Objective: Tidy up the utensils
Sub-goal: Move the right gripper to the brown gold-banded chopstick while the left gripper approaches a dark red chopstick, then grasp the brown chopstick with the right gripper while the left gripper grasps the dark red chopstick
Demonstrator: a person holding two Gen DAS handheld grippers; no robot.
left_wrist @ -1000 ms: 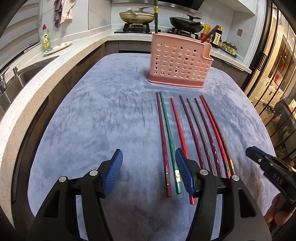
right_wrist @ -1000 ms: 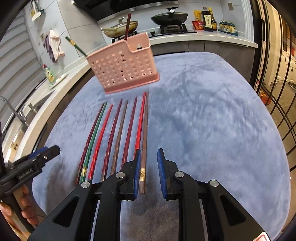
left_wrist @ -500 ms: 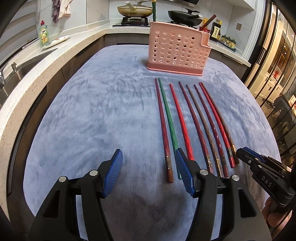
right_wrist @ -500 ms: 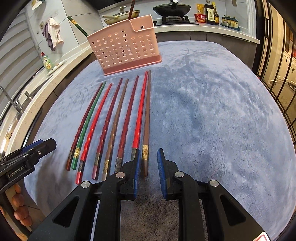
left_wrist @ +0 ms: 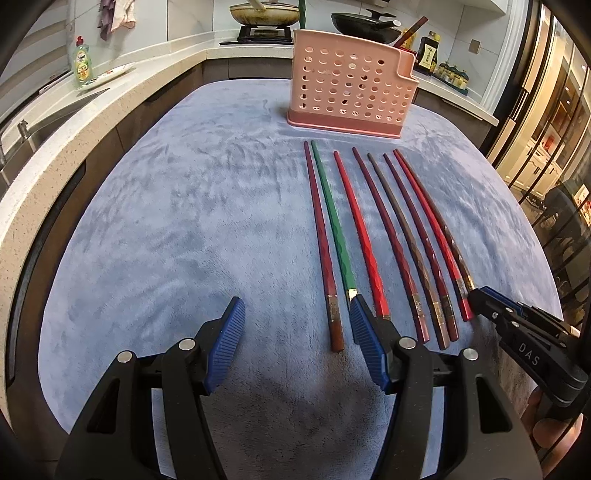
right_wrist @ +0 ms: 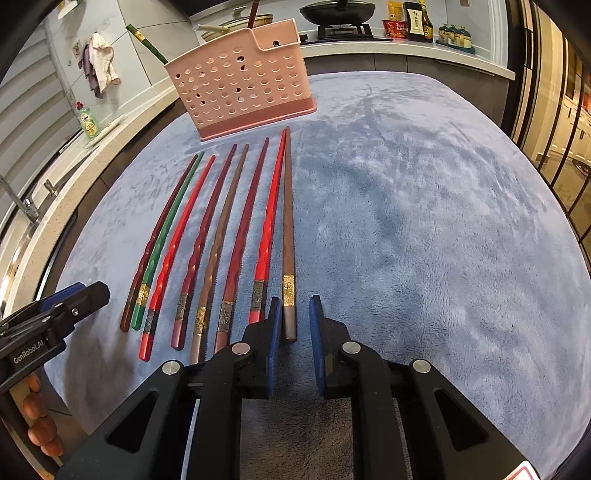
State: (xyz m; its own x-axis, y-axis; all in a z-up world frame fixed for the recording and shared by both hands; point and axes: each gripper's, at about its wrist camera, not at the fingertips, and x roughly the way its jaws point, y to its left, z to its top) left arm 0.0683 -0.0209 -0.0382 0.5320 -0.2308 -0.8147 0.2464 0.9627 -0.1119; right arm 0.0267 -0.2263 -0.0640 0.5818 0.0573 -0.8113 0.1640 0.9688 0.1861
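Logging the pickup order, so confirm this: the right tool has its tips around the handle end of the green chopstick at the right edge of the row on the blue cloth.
Wrong colour. In the right wrist view the right tool has its tips around the handle end of the plain brown wooden chopstick, at the right edge of the row on the blue cloth. The green chopstick lies near the left edge.

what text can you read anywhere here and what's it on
"DAS" on the right gripper, seen from the left wrist
"GenRobot.AI" on the left gripper, seen from the right wrist
Labels on the soap bottle and sauce bottles: too small to read
Gold bands on the chopsticks: patterned, not readable
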